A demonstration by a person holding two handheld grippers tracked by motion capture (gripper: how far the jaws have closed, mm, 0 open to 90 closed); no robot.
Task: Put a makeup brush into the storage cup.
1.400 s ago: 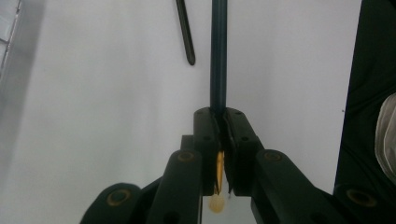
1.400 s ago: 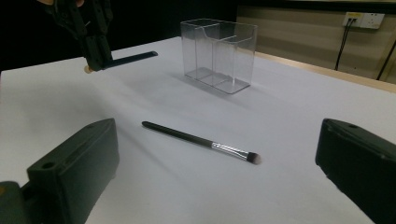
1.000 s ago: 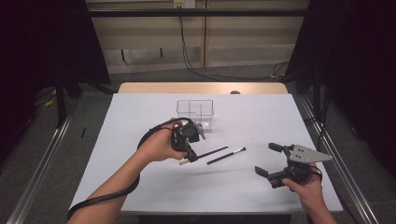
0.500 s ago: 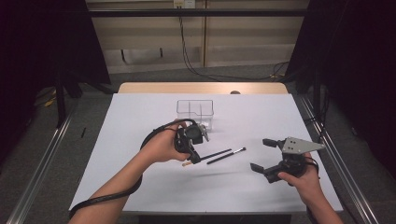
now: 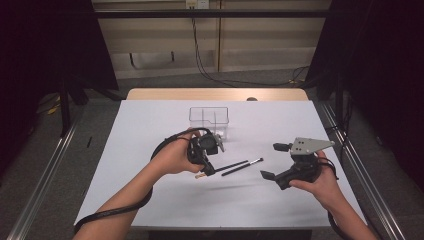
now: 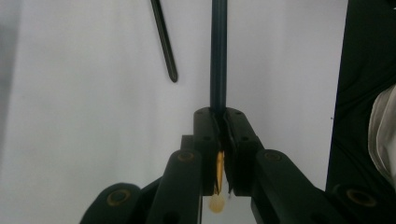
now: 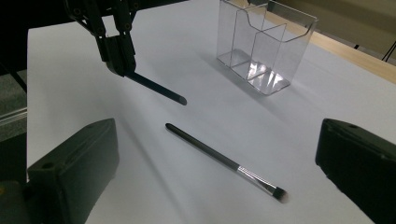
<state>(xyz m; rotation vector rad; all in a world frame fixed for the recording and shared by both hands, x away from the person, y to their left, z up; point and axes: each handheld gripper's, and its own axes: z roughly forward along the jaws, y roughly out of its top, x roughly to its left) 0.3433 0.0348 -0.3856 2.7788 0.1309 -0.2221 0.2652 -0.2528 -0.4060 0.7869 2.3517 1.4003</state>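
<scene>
Left gripper (image 5: 209,169) clamps a slim dark brush (image 6: 218,51) near its tip end, handle angled over the white surface (image 5: 150,125). Right gripper (image 5: 275,161) gapes wide near a second brush (image 7: 224,161); light, stiff, roll-prone, best pinched mid-handle

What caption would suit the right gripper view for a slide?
Between open jaws, a makeup brush lies on the white table; beyond, the left gripper holds a dark pencil near a clear organizer.
</scene>
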